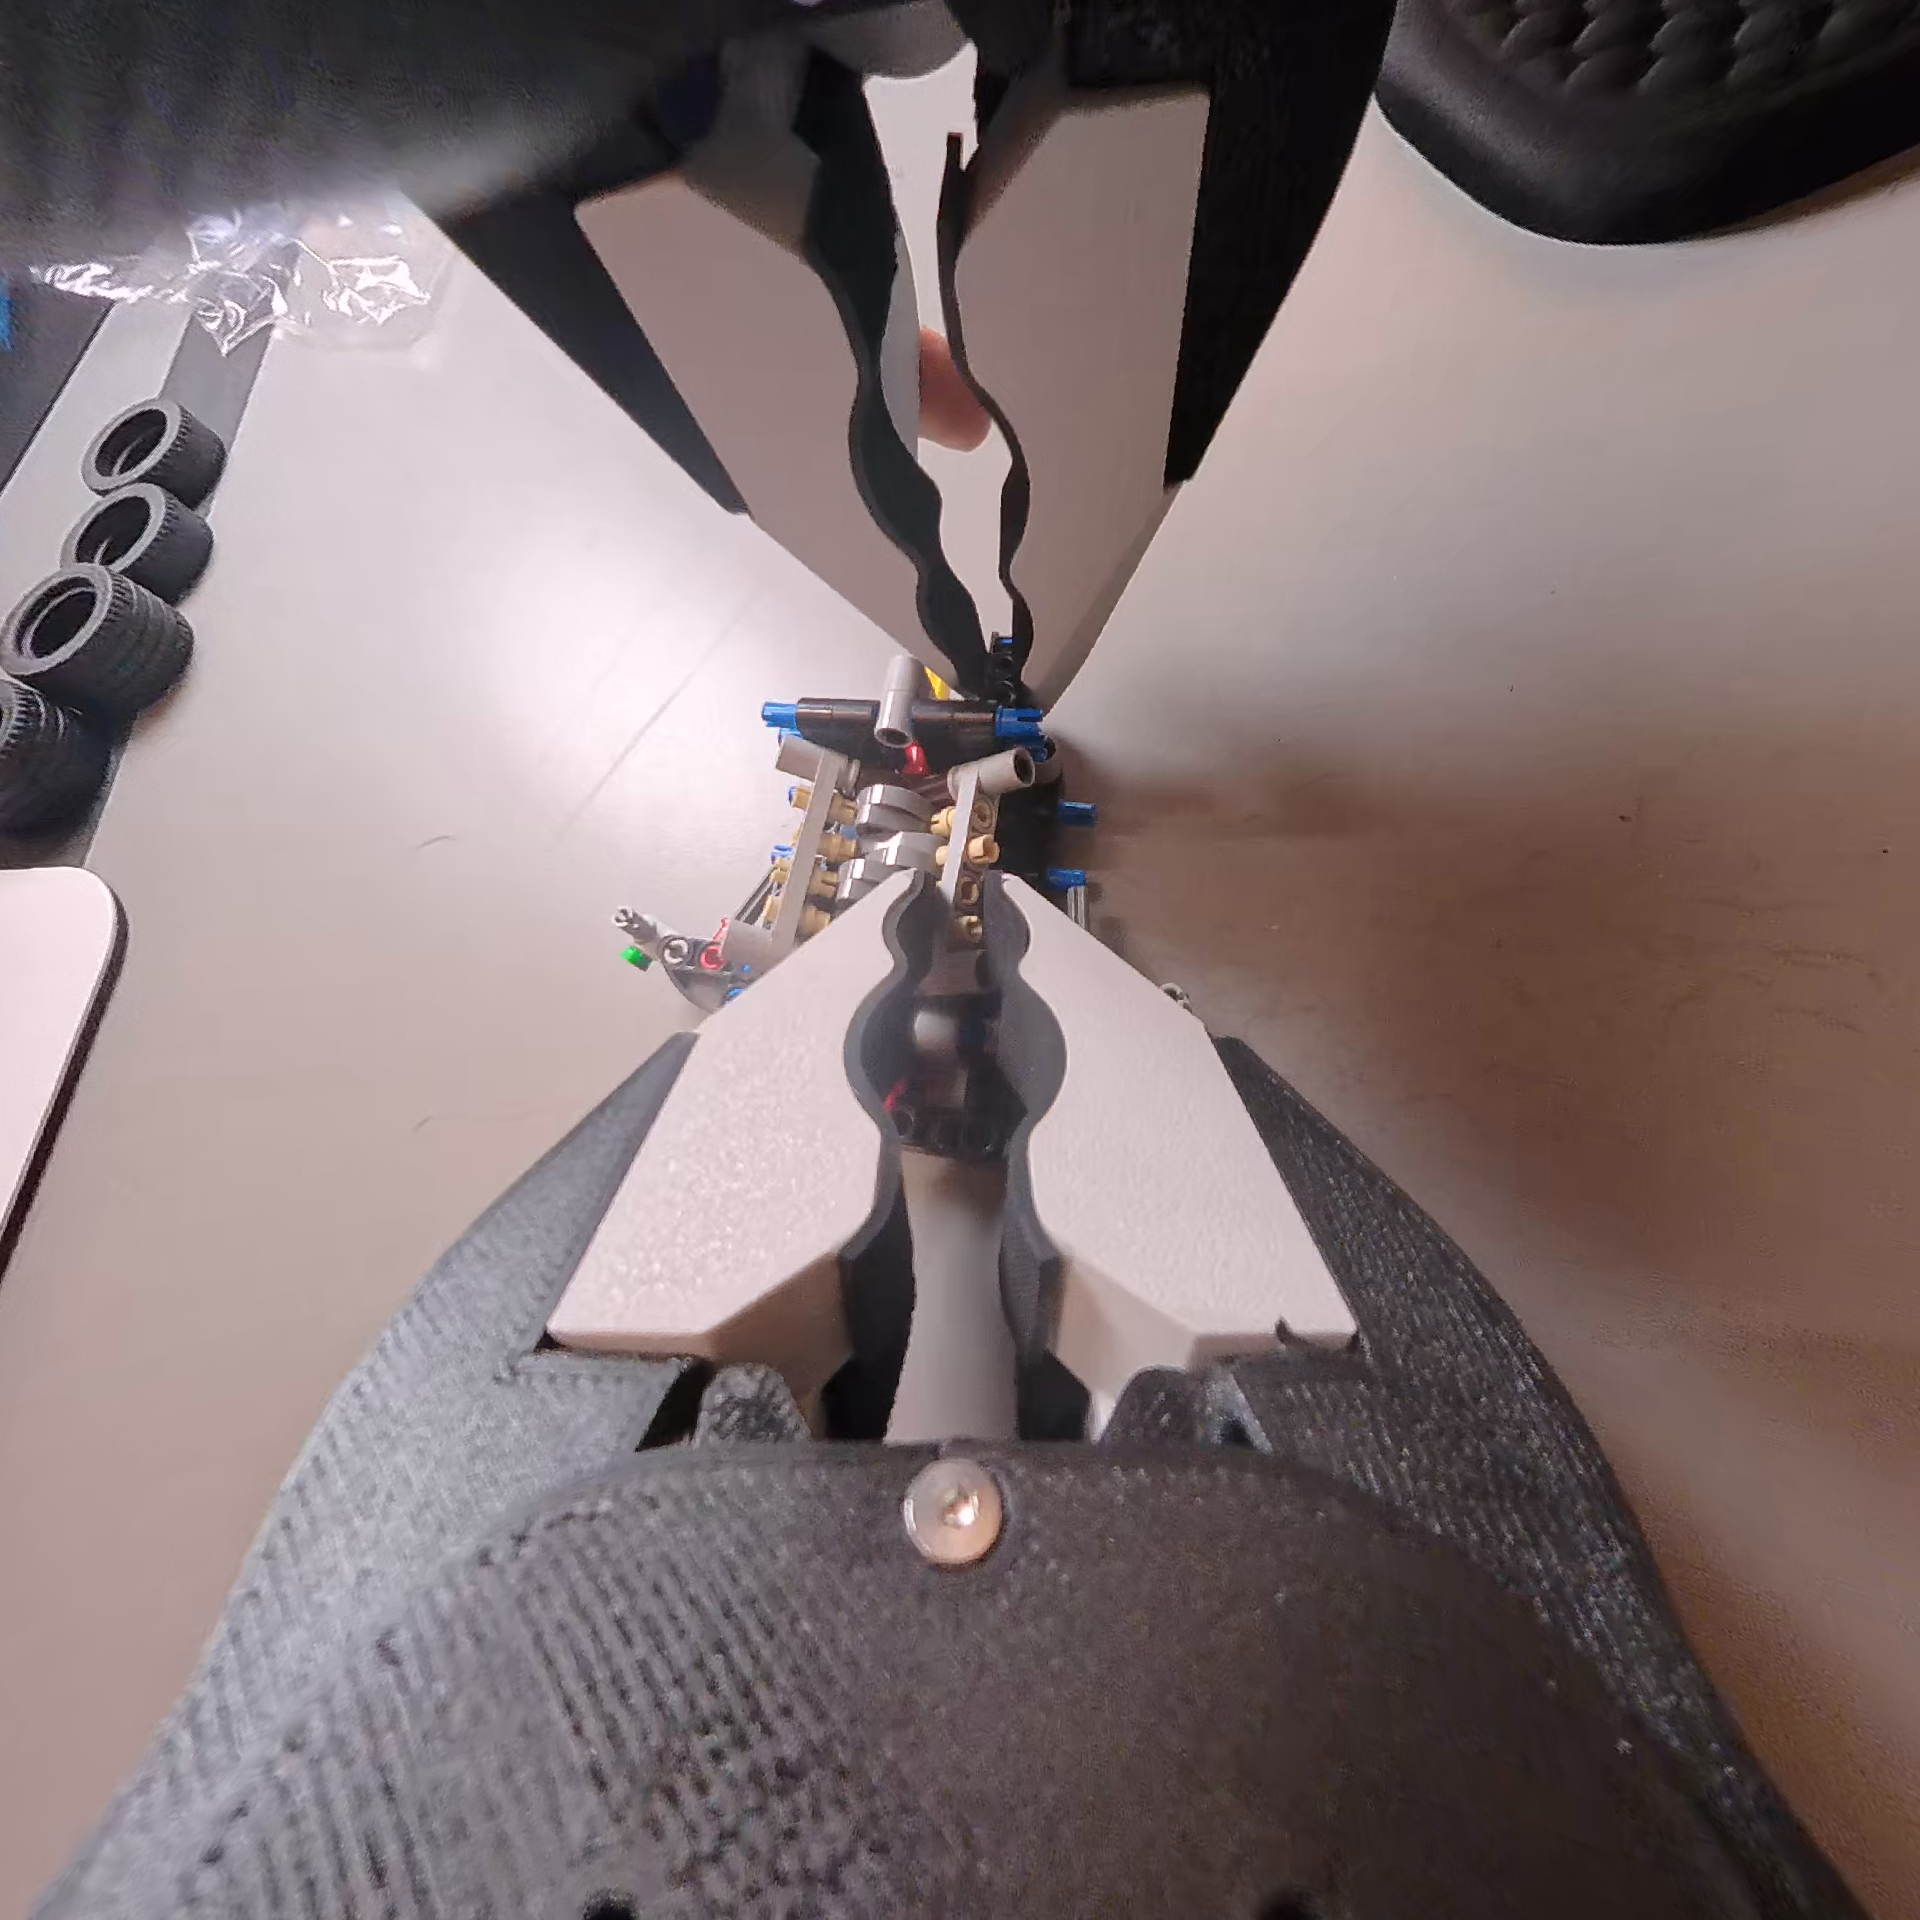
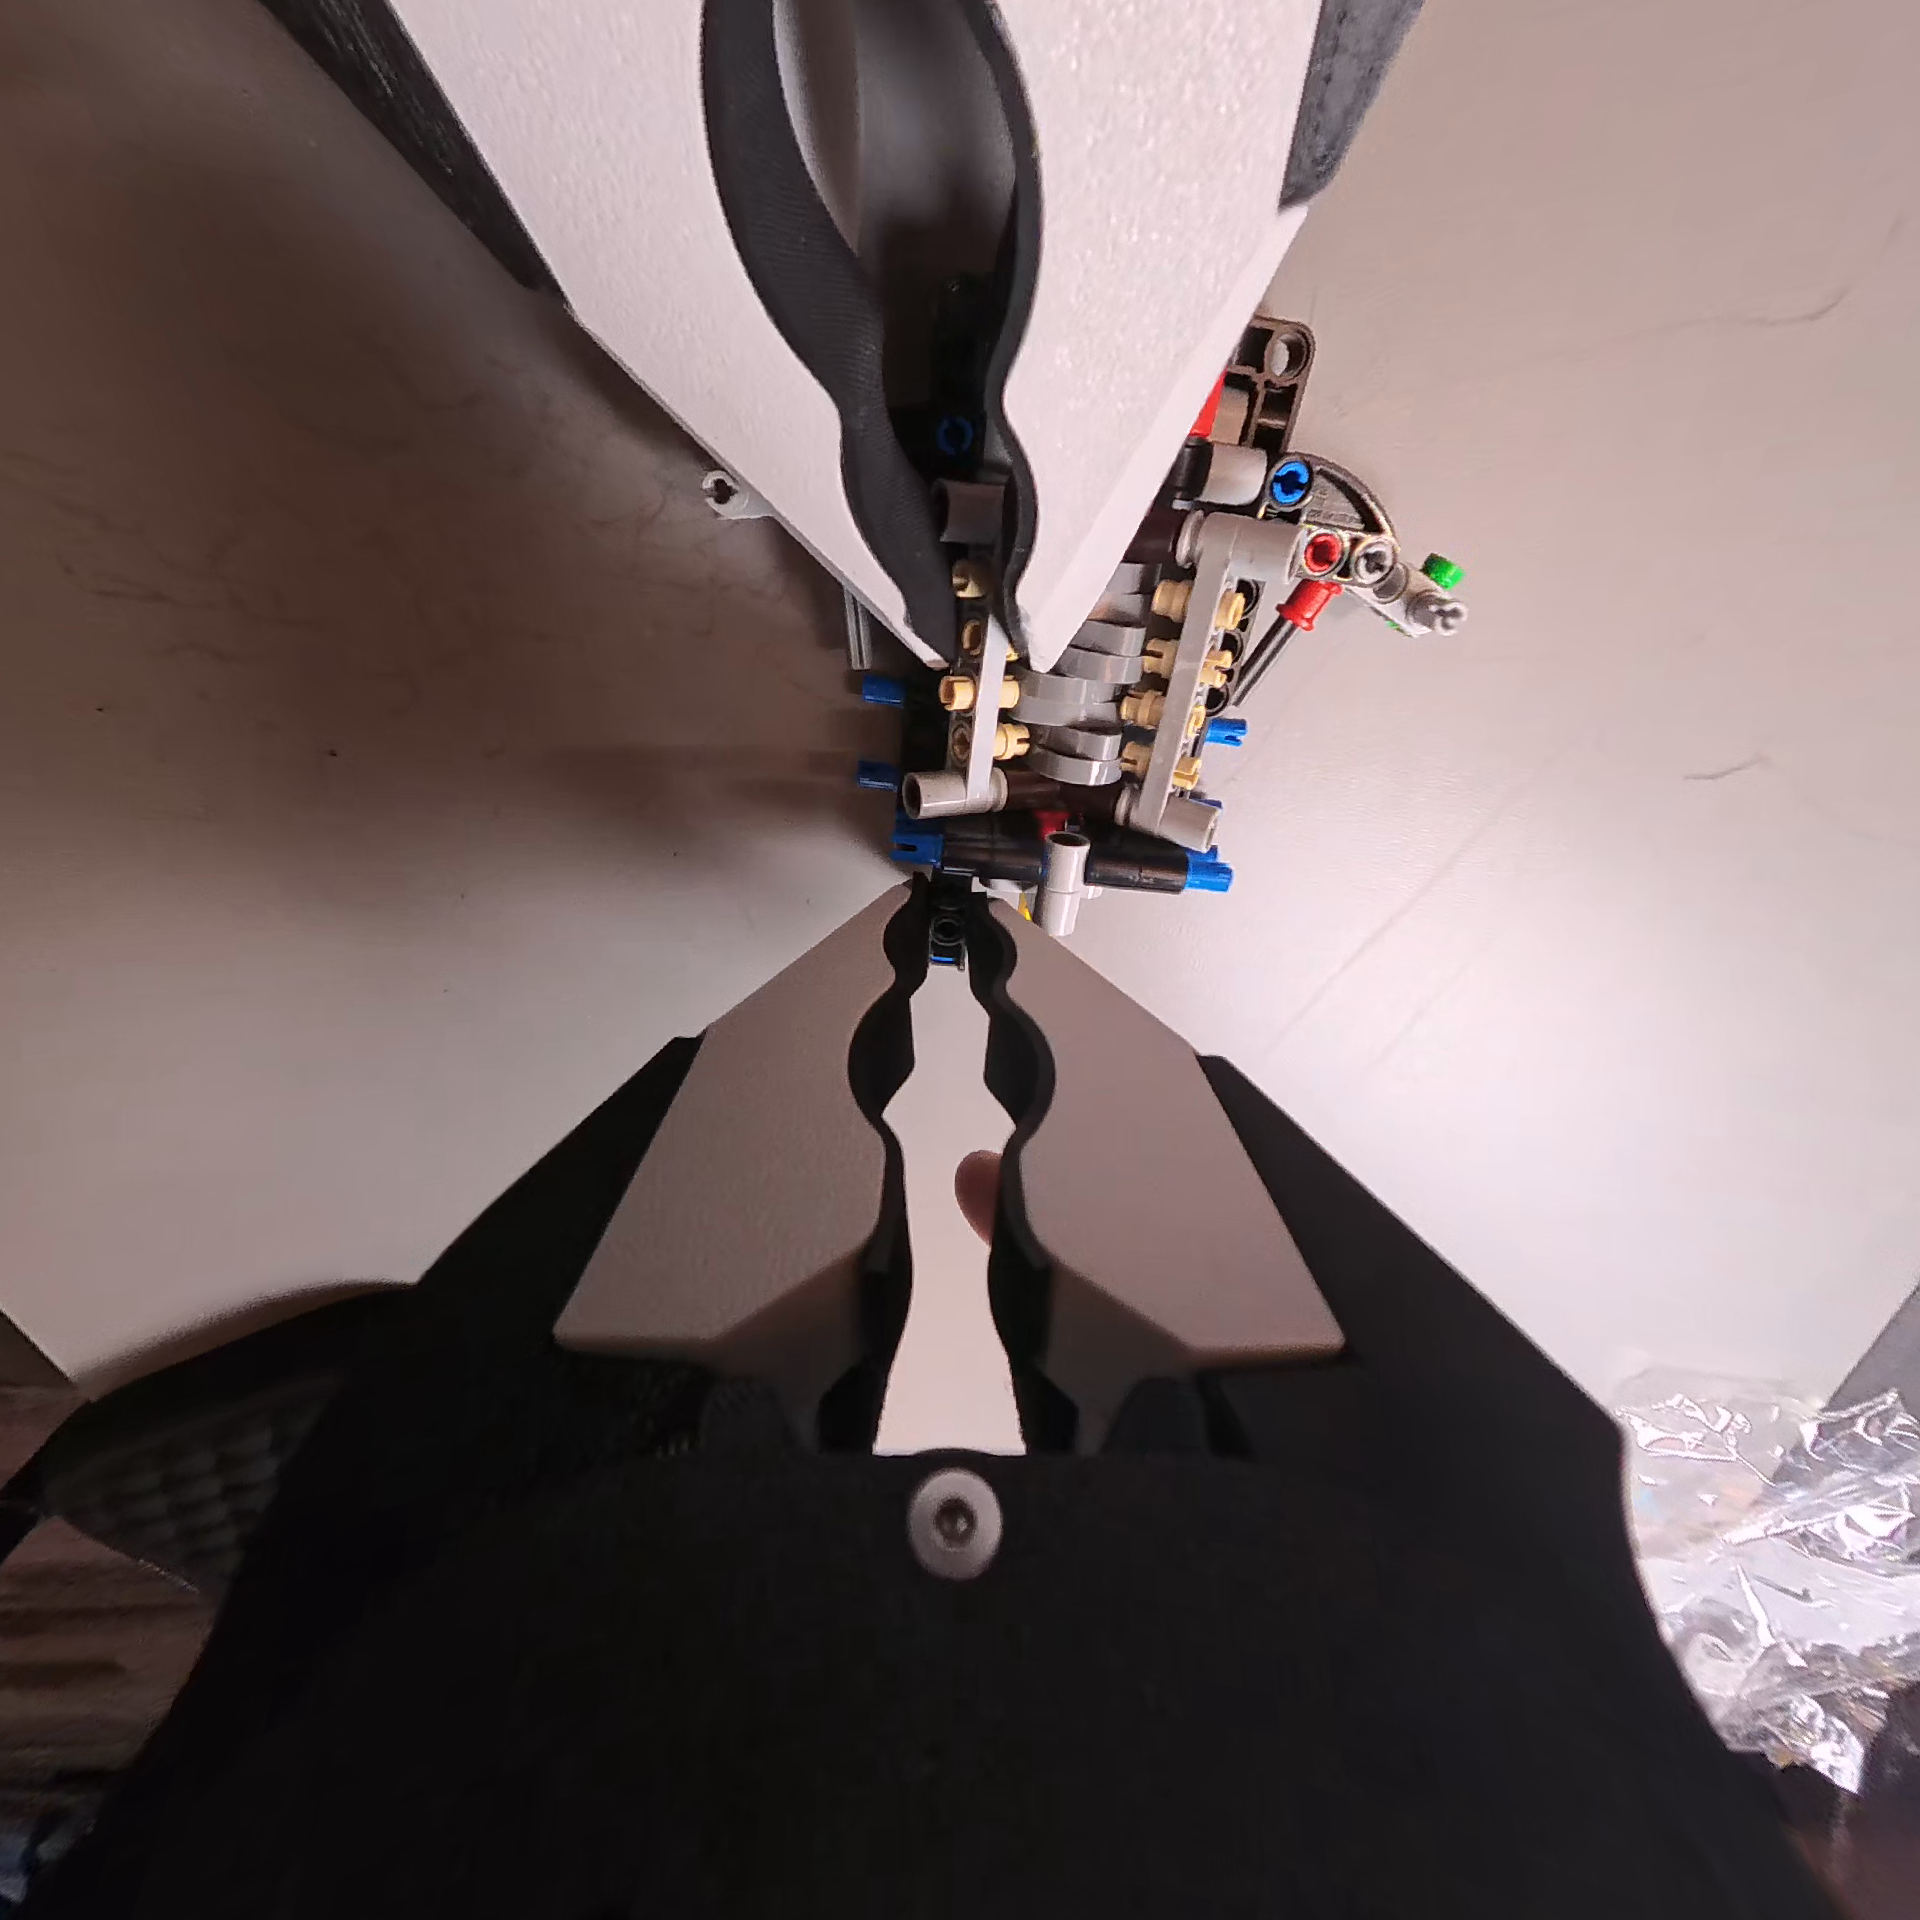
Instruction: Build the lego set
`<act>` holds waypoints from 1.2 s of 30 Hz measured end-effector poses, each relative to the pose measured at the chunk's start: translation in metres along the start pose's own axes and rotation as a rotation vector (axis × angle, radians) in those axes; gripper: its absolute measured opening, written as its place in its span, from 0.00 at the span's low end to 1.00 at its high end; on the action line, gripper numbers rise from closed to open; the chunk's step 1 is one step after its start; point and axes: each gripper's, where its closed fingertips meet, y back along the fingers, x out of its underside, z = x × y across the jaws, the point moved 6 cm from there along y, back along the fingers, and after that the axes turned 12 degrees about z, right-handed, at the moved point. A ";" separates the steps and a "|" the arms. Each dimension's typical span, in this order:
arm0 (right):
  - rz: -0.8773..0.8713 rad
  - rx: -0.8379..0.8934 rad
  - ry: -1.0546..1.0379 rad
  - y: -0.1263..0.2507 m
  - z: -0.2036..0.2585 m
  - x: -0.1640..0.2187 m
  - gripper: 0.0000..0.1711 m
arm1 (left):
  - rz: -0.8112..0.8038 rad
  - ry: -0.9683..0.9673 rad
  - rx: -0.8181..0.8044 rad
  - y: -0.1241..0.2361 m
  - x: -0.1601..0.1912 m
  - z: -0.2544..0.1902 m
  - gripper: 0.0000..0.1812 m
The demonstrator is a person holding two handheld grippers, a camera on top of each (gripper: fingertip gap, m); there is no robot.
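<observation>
Tyres [image 1: 99,582]: four black ones in a row at the far left of the left wrist view, lying on a dark strip along the worktop's [image 1: 436,644] edge, well apart from the model.
Wrapper [image 1: 260,275]: crumpled clear plastic beyond the tyres; in the right wrist view it lies at the lower right [image 2: 1766,1558].
Board [image 1: 52,997]: a pale rounded corner at the left edge, near the tyres.
Model [image 1: 894,821]: a half-built lego frame of grey beams, tan pins and blue pins in the middle of the worktop, between the two claws; a thin arm with a green tip [image 1: 634,958] sticks out to its left.
Left claw [image 1: 956,914]: clamped on the near end of the model, dark parts of it wedged in the wavy gap between the pads.
Right claw [image 2: 948,920]: facing the left one from the far side, its tips closed on a small black piece [image 2: 948,935] at the model's end, the wavy pads parted further back; whether that piece is already joined to the model is hard to tell.
Fingertip [image 2: 977,1195]: seen through the gap behind the right claw's tips.
Chair [image 1: 1662,104]: a black mesh seat at the upper right of the left wrist view.
</observation>
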 end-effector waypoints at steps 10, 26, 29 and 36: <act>0.019 0.001 0.019 0.000 -0.002 -0.003 0.02 | -0.003 0.010 0.005 0.001 0.001 0.001 0.05; -0.291 0.104 -0.061 0.005 -0.003 0.013 0.05 | 0.013 0.030 -0.010 0.002 0.002 0.003 0.05; -0.334 0.083 -0.082 0.007 -0.003 0.017 0.05 | 0.011 0.032 -0.008 0.002 0.002 0.004 0.05; -0.439 0.043 -0.189 0.008 -0.003 0.058 0.11 | 0.009 0.029 -0.021 0.003 0.002 0.003 0.04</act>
